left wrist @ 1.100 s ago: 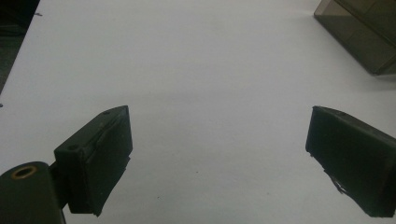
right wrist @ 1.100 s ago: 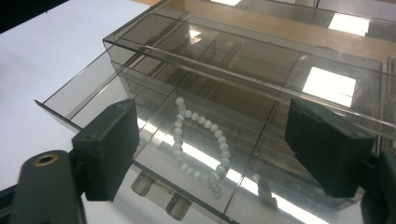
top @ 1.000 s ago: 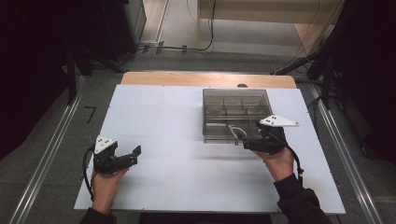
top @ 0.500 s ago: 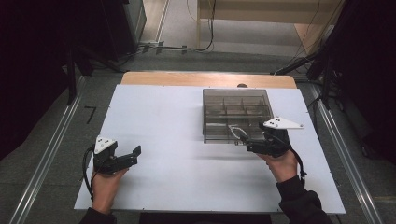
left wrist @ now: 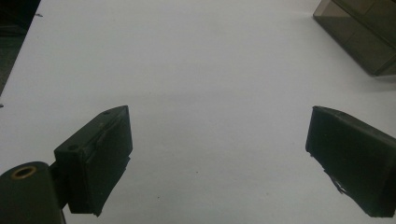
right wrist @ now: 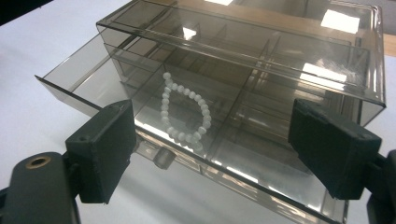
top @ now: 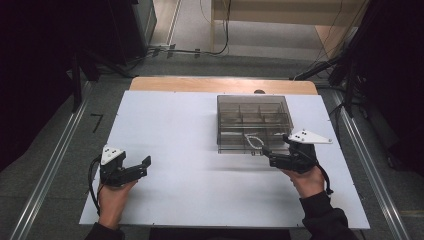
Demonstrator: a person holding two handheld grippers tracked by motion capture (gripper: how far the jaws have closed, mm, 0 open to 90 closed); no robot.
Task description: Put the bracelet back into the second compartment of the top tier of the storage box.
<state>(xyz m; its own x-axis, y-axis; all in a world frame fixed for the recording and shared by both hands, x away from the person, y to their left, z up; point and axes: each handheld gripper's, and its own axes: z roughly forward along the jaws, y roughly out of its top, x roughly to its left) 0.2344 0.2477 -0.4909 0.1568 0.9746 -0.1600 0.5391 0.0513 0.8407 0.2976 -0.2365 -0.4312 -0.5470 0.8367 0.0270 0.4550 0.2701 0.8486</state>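
Beads — a white bracelet (right wrist: 184, 111) of them — lie in a front compartment of the smoky clear organiser box (right wrist: 261, 88), whose shallow drawer (right wrist: 79, 79) stands pulled out toward the right gripper (right wrist: 210, 149). That gripper hangs just before the box's near edge with its jaws spread wide and nothing between them, so I judge the placing of the bracelet as done and what remains as pushing the drawer shut, perhaps by the small knob (right wrist: 161, 157) on its front. The left gripper (left wrist: 219, 154) waits well apart over the bare white table (left wrist: 187, 60), jaws likewise wide and holding nothing. Hard to tell through the tinted, glaring walls — whether the bracelet sits in the drawer itself or a tray above it.
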